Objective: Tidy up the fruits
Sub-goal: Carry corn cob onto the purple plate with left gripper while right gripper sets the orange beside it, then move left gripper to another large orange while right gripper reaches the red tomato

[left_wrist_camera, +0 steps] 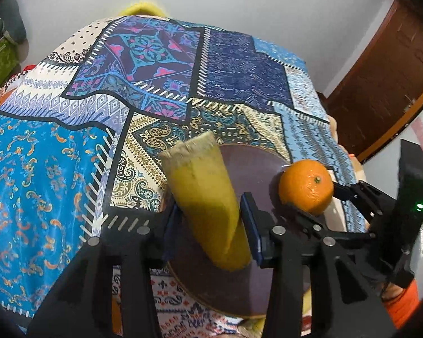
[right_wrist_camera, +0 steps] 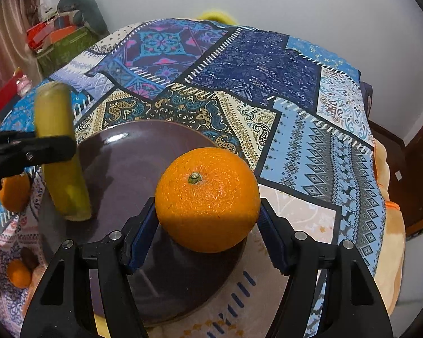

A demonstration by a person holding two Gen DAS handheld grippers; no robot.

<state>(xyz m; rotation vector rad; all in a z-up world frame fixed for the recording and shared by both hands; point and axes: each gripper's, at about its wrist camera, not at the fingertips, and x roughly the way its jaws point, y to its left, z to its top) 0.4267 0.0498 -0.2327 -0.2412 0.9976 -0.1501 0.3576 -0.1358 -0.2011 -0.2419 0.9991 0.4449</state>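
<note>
My left gripper (left_wrist_camera: 208, 225) is shut on a yellow-green banana (left_wrist_camera: 206, 197) and holds it over the left part of a dark brown plate (left_wrist_camera: 239, 287). The banana (right_wrist_camera: 62, 152) stands tilted, its lower end at or near the plate (right_wrist_camera: 143, 155); contact is unclear. My right gripper (right_wrist_camera: 207, 231) is shut on an orange (right_wrist_camera: 207, 200) above the plate's right side. The orange (left_wrist_camera: 306, 187) and the right gripper (left_wrist_camera: 318, 208) also show in the left wrist view, at the plate's far right rim.
A patchwork cloth (right_wrist_camera: 268, 90) covers the table. Two more oranges (right_wrist_camera: 15, 191) (right_wrist_camera: 18, 273) lie left of the plate, one beside a dark brown object (right_wrist_camera: 29, 257). A green box (right_wrist_camera: 65, 45) with clutter stands at the far left. A wooden door (left_wrist_camera: 386, 79) is right.
</note>
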